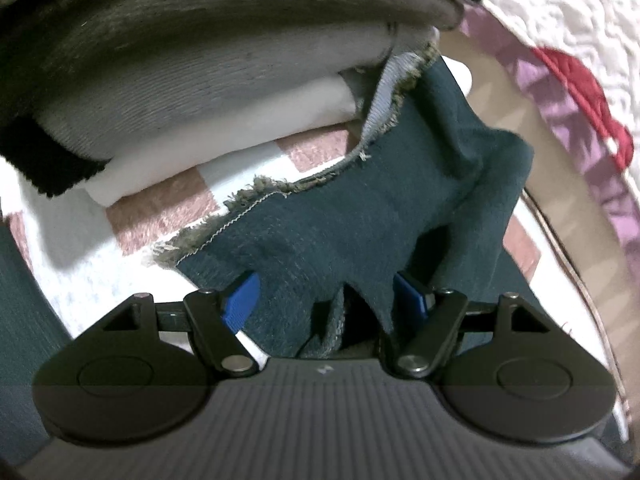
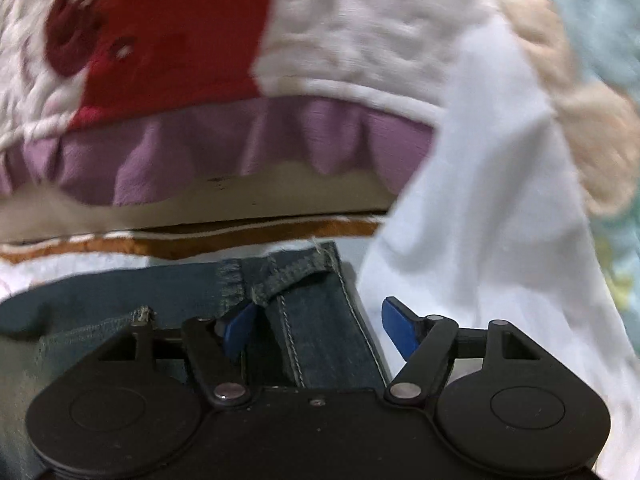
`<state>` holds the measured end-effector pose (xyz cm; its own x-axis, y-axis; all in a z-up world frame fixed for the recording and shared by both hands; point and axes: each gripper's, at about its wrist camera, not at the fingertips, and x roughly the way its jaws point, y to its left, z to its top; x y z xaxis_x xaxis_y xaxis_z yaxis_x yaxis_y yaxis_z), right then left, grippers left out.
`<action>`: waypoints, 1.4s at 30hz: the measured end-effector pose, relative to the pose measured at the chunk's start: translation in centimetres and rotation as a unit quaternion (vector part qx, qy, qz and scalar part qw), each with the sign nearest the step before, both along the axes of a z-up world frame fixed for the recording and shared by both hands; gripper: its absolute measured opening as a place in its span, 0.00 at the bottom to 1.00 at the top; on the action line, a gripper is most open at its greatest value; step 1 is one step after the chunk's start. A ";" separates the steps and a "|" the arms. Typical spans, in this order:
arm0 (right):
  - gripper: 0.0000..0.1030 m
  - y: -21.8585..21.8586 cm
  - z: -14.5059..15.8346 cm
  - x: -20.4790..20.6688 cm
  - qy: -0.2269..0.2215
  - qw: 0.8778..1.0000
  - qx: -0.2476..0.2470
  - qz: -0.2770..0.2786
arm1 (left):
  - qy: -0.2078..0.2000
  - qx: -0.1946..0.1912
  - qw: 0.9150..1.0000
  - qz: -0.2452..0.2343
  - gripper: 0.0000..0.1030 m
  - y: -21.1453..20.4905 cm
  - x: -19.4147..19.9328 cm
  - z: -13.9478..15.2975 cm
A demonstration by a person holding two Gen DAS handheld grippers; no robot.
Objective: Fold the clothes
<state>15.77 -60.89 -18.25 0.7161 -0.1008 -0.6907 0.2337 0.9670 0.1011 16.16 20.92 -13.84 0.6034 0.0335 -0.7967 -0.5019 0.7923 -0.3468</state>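
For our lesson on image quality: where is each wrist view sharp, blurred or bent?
Left wrist: frayed denim hem sharp, quilt at right smeared, fisheye curves the edges. Right wrist: jeans seam fairly sharp, red-and-white quilt and white cloth motion-blurred.

Between the left gripper's (image 1: 326, 296) matt black plastic arms bunches dark denim (image 1: 360, 208), coarse, its hem (image 1: 256, 188) frayed. Ahead of it folded clothes (image 1: 200, 92) look soft, ribbed knit. Beyond the right gripper (image 2: 320, 328), a quilted bedspread (image 2: 352, 32) has smooth purple frill.
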 end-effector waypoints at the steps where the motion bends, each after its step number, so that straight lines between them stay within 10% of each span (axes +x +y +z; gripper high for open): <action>1: 0.31 0.1 0.4 0.1 0.000 1.000 0.002 0.006 | 0.002 0.010 1.000 -0.006 0.71 -0.3 0.1 0.0; 12: 0.15 3.8 9.7 -4.0 -0.097 0.962 -0.223 -0.127 | -0.013 0.039 0.999 -0.036 0.73 -1.5 -0.5 0.1; 17: 0.21 -3.4 4.8 -3.0 -0.026 0.985 -0.110 -0.128 | -0.012 0.050 0.997 -0.049 0.73 -1.8 -0.3 0.0; 26: 0.22 -2.1 2.5 -0.7 0.005 0.982 -0.138 -0.131 | -0.041 -0.005 0.999 -0.017 0.80 -0.5 -0.2 -0.4; 28: 0.22 -1.9 2.7 -0.9 -0.004 0.979 -0.154 -0.135 | -0.031 0.026 0.998 -0.038 0.64 -1.0 0.4 -0.3; 30: 0.10 -1.7 3.2 -1.0 -0.016 0.972 -0.182 -0.147 | -0.014 0.082 0.994 -0.069 0.01 -1.6 1.1 0.0; 33: 0.00 -2.2 3.0 -0.8 0.006 0.948 -0.257 -0.186 | 0.013 0.155 0.983 -0.097 0.00 -2.2 1.4 0.1; 37: 0.10 -4.7 4.2 -2.7 -0.018 0.980 -0.067 -0.188 | 0.040 0.234 0.963 -0.127 0.11 -4.2 0.3 1.2; 42: 0.26 -4.8 6.0 -5.2 -0.068 0.975 0.107 -0.185 | 0.009 0.199 0.963 -0.183 0.40 -7.0 -2.5 3.2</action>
<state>10.59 -65.70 -12.21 0.7444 -0.2329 -0.6258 0.5325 0.7726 0.3458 13.70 13.92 -10.61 0.6193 0.1249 -0.7751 -0.1661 0.9858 0.0261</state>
